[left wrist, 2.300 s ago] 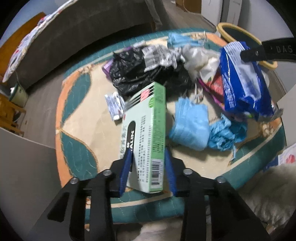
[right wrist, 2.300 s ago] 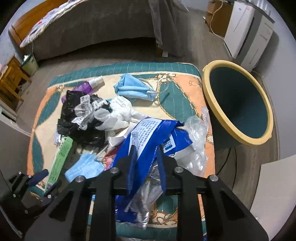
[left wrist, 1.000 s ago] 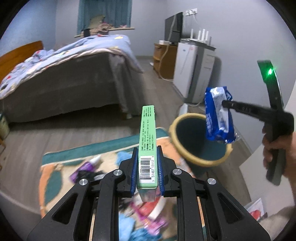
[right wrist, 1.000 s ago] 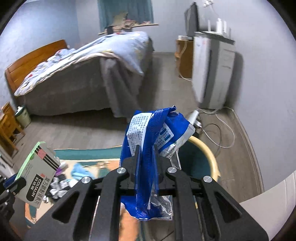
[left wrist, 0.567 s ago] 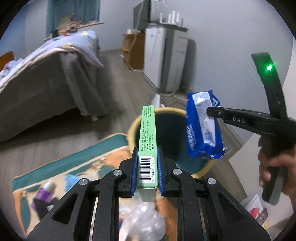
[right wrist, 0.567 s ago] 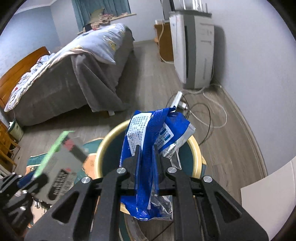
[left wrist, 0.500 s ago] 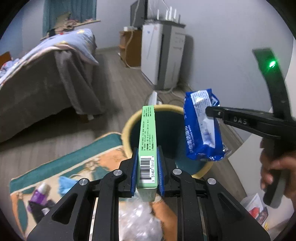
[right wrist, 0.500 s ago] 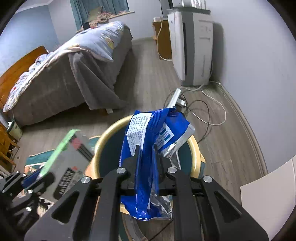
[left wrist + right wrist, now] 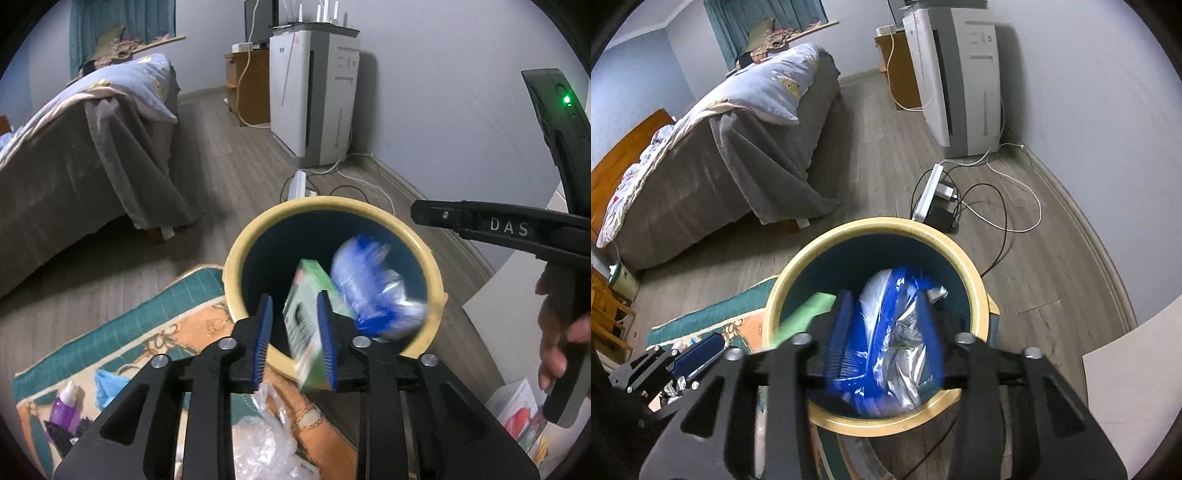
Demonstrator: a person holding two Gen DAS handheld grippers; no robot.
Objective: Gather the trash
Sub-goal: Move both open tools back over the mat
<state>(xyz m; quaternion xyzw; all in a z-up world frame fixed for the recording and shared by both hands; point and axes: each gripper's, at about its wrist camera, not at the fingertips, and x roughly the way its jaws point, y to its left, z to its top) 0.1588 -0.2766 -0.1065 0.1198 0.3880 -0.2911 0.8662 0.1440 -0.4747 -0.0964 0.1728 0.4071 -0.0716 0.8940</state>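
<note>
A yellow-rimmed teal bin (image 9: 236,258) (image 9: 783,288) stands on the floor below both grippers. The jaws of my left gripper (image 9: 294,299) are opening. A green carton (image 9: 301,325) hangs tilted between them, loose and tipping into the bin. It shows as a green blur (image 9: 809,314) in the right wrist view. My right gripper (image 9: 884,299) is opening too, and a blue foil packet (image 9: 886,332) (image 9: 369,284) drops blurred from its jaws into the bin. A hand holds the right gripper (image 9: 424,214) over the bin's right rim. The left gripper (image 9: 701,350) is at the bin's left.
Left of the bin lies a teal and orange mat (image 9: 155,332) with a purple bottle (image 9: 66,406), a blue mask (image 9: 107,384) and a clear plastic bag (image 9: 266,435). Behind are a bed (image 9: 74,147), a white air purifier (image 9: 314,96) and a power strip with cables (image 9: 931,192).
Both grippers have opened over the bin. The green carton has tilted and slid down between the left jaws. The blue packet has left the right jaws and is falling.
</note>
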